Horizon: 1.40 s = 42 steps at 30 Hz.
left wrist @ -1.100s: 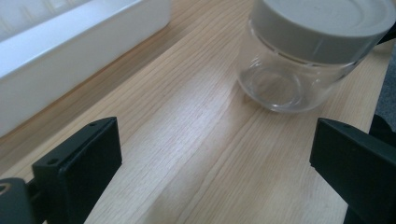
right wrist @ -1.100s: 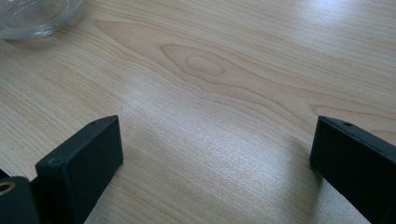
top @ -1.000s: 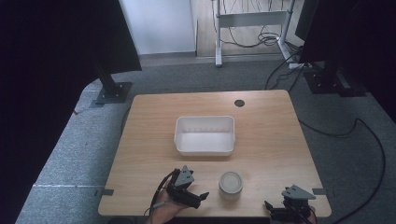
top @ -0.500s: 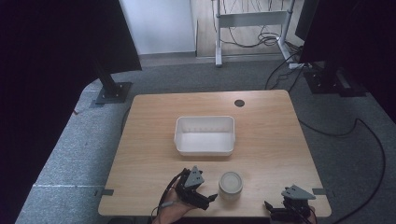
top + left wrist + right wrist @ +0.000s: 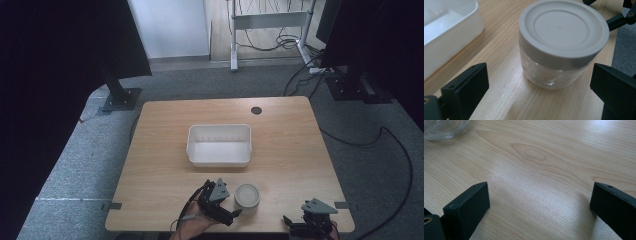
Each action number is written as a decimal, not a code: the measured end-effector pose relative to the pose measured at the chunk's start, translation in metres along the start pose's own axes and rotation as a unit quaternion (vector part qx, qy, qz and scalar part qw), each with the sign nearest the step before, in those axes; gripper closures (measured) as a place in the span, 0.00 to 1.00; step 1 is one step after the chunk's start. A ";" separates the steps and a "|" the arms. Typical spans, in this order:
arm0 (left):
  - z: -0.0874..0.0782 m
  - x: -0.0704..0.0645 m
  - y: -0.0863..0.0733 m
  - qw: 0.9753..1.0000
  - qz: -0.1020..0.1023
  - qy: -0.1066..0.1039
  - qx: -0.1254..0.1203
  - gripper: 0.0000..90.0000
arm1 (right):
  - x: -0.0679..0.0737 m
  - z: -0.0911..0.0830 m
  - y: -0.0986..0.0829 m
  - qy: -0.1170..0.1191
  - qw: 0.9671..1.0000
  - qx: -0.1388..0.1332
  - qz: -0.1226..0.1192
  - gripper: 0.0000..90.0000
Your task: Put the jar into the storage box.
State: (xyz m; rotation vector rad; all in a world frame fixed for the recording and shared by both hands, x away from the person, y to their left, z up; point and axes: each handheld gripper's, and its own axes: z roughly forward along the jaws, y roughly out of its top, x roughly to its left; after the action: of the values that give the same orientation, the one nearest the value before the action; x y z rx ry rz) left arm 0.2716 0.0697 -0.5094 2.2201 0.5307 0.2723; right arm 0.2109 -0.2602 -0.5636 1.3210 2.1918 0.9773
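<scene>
A clear jar (image 5: 247,196) with a grey lid stands near the table's front edge. My left gripper (image 5: 233,205) sits just left of it, held by a hand. In the left gripper view the jar (image 5: 561,42) stands close ahead of my left gripper (image 5: 540,92), whose jaws are open wide with bare wood between them, apart from the jar. My right gripper (image 5: 294,225) rests at the front right corner. In the right gripper view my right gripper (image 5: 540,207) is open over bare wood, and the jar's glass base (image 5: 444,128) shows at top left.
An empty white tub (image 5: 218,145) stands mid-table behind the jar; its wall (image 5: 449,32) shows left in the left gripper view. A dark round hole (image 5: 256,110) lies near the table's far edge. Grey carpet, cables and stands surround the table (image 5: 165,150).
My left gripper has moved right along the front edge, up to the jar. The right gripper, jar and tub have stayed put.
</scene>
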 end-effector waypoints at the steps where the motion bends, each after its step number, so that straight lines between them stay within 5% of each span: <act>1: 0.003 -0.001 0.002 1.000 0.002 -0.002 0.001 0.02 | 0.000 0.000 0.000 0.000 1.000 0.000 0.000 0.02; 19: 0.027 -0.011 0.012 1.000 0.007 -0.021 0.001 0.02 | 0.000 0.000 0.000 0.001 1.000 0.000 -0.001 0.02; 36: 0.051 -0.022 0.020 0.999 0.029 0.010 0.021 0.07 | 0.000 0.000 0.000 0.002 1.000 0.000 -0.002 0.02; 42: 0.050 -0.020 0.021 1.000 0.018 0.001 0.015 0.11 | 0.000 0.000 0.000 0.003 1.000 0.000 -0.002 0.02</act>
State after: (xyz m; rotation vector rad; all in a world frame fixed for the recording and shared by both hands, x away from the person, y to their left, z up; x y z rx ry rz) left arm 0.2780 0.0148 -0.5253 2.2605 0.5005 0.2877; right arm 0.2107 -0.2602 -0.5635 1.3140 2.1978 0.9809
